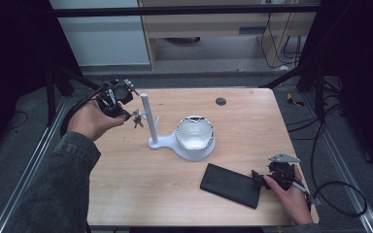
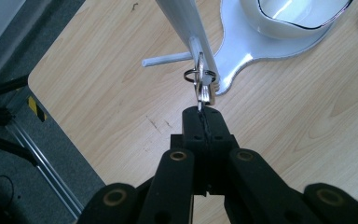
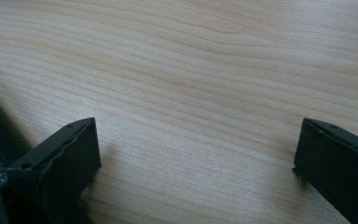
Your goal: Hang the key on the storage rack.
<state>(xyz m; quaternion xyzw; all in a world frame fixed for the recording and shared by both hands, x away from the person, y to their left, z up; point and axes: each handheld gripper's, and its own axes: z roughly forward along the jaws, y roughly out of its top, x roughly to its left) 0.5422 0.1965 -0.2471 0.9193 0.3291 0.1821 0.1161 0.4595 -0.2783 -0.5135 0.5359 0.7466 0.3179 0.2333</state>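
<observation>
A white stand has an upright post (image 1: 144, 114) with side pegs and a flat base (image 1: 161, 142). The base carries a white bowl (image 1: 194, 133) with a dark rim. A bunch of keys (image 1: 137, 118) hangs beside the post. In the left gripper view its ring (image 2: 197, 74) is looped over a peg (image 2: 167, 59). My left gripper (image 2: 202, 115) is shut on one key's lower end. My right gripper (image 1: 258, 177) rests low at the front right, open wide just to the right of a black wallet (image 1: 231, 185). The right gripper view shows bare wood between its jaws (image 3: 196, 154).
The wooden table (image 1: 252, 126) has a small dark grommet (image 1: 220, 101) near its far edge. The table's left front corner (image 2: 37, 74) drops off to grey floor and a metal rail. Black frame legs and cables stand around the table.
</observation>
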